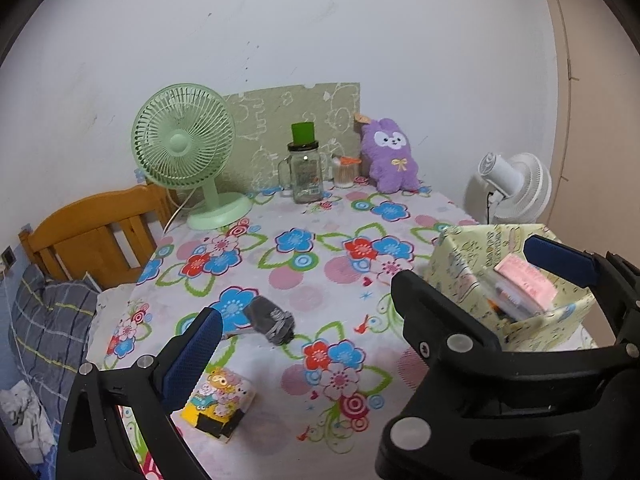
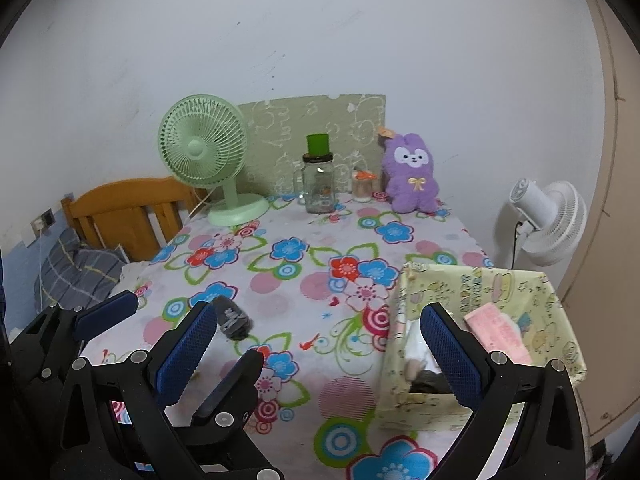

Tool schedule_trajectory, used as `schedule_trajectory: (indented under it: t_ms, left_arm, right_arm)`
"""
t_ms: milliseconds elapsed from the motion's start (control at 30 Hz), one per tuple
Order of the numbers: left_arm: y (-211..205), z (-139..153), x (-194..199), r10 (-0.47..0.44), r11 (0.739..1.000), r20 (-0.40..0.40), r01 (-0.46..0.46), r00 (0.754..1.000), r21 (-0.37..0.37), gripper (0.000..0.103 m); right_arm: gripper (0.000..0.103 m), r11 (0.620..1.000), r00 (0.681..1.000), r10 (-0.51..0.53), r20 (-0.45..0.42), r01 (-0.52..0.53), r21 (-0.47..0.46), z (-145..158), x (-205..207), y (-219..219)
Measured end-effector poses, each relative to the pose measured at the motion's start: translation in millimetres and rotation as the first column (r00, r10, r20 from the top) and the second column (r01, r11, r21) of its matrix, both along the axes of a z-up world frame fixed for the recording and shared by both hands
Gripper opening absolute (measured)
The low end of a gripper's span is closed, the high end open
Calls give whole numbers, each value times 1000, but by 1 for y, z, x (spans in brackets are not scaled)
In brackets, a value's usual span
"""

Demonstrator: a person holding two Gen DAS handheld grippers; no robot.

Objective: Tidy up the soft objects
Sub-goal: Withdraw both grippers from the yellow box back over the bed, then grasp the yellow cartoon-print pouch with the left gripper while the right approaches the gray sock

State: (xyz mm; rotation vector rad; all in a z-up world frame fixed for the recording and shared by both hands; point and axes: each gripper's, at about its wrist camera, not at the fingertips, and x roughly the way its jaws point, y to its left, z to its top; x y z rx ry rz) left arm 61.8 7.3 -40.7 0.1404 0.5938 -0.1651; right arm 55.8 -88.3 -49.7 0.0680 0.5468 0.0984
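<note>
Grey rolled sock (image 1: 271, 320) on floral tablecloth (image 1: 320, 272), patterned box (image 1: 516, 280) nearby, both grippers spread, empty

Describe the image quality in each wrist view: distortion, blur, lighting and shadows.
Left wrist view: strong fisheye bending, dark corner vignette; the grey rolled sock and the yellow box look slightly smeared, while the green fan stays sharp. Right wrist view: same curved edges; even, soft indoor light, no glare, and only faint shadows on the floral tablecloth.
</note>
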Motion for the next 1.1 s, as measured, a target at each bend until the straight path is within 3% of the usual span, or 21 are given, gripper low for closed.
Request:
schedule_trajectory:
  t_ms: [200, 533, 800, 1100]
  left_arm:
    - [10, -10, 4, 6, 1000, -8, -6, 1000, 7, 101]
    - [34, -40, 20, 72, 997, -89, -73, 993, -4, 95]
    - [51, -58, 27, 121, 993, -115, -122, 986, 1, 94]
    - [66, -81, 36, 174, 985, -172, -175, 970, 10, 93]
  right_arm:
    - [102, 1000, 1000, 24, -10, -24, -10, -10, 7, 12]
    - [97, 996, 994, 86, -66, -88, -24, -37, 30, 34]
    - [97, 992, 985, 124, -116, -121, 29, -60, 42, 49]
    - [93, 989, 973, 147, -179, -148, 3, -82, 55, 67]
